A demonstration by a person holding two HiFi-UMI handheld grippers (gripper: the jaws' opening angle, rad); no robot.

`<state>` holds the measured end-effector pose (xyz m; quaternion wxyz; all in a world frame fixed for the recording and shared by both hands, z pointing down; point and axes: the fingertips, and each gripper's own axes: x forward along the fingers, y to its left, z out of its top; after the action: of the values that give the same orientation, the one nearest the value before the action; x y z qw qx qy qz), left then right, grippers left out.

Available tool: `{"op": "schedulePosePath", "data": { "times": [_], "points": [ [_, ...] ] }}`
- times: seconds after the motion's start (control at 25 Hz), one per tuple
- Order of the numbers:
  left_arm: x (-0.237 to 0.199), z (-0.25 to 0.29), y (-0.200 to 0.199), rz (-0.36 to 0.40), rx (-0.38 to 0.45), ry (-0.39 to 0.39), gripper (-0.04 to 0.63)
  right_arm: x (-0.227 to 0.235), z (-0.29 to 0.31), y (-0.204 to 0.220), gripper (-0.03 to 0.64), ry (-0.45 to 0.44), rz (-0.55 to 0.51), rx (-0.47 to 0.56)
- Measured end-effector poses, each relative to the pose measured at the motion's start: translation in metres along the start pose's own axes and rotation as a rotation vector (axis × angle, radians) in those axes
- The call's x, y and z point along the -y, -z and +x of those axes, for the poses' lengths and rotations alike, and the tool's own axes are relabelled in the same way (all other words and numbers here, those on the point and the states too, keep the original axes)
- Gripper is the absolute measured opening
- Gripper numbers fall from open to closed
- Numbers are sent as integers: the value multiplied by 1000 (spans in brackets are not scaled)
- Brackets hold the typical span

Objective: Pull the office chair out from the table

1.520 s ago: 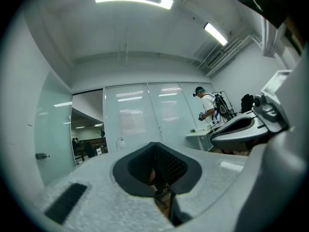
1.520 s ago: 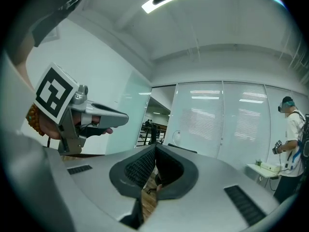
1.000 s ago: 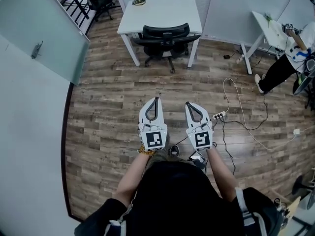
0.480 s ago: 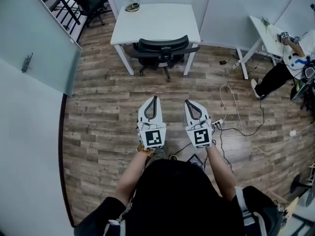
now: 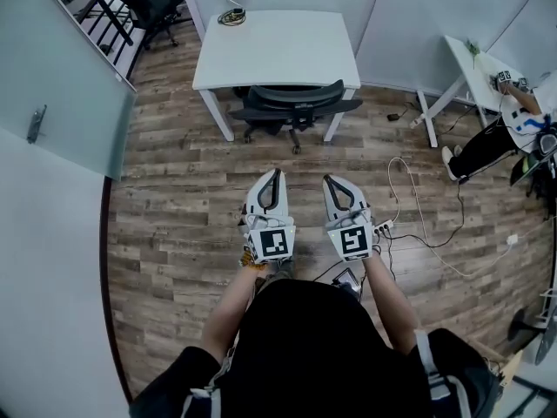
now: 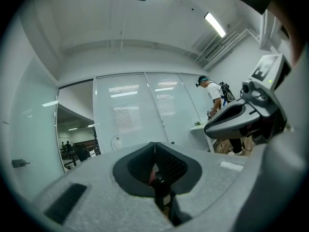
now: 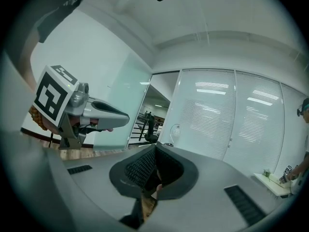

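**Task object.** In the head view, the office chair [image 5: 294, 104] stands at the far side of the wooden floor [image 5: 174, 190]. Its seat is tucked under the near edge of the white table [image 5: 278, 46] and its backrest faces the near side.

**Grippers.** The left gripper [image 5: 276, 175] and right gripper [image 5: 329, 181] are held side by side at the near side of the scene. Both point toward the chair and are well apart from it.

**Jaw state.** The left gripper view shows its two jaws closed tip to tip with nothing gripped between them. The right gripper view shows the same condition for the right gripper.

**Head view only**
- A power strip [image 5: 383, 227] and loose cables [image 5: 418, 190] lie on the floor just right of the right gripper.
- A glass door [image 5: 70, 85] stands at the left.
- A second table [image 5: 474, 68] stands at the far right, with a person [image 5: 487, 138] beside it.

**Gripper views only**
- Ceiling light strips [image 6: 215, 24] and slatted blinds [image 6: 130, 110] behind the far glass partition.
- The left gripper view shows the person standing upright, and the right gripper in side profile at its right edge.
- The right gripper view shows the left gripper's marker cube [image 7: 50, 95] at its left edge.
- The chair cannot be made out clearly in either gripper view, because the closed jaws cover the centre
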<state>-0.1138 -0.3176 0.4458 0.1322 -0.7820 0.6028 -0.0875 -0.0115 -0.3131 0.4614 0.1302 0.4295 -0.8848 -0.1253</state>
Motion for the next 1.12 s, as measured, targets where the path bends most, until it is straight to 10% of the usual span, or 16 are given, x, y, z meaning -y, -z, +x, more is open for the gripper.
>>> {"op": "schedulePosePath", "data": {
  "times": [0.8,1.12],
  "points": [
    [-22,84,59,72,-57,150,18,40,96,37,6,13,-77,-55],
    [-18,147,118,260,-223,292,20,85,147,84,11,-112,-364,-138]
  ]
}}
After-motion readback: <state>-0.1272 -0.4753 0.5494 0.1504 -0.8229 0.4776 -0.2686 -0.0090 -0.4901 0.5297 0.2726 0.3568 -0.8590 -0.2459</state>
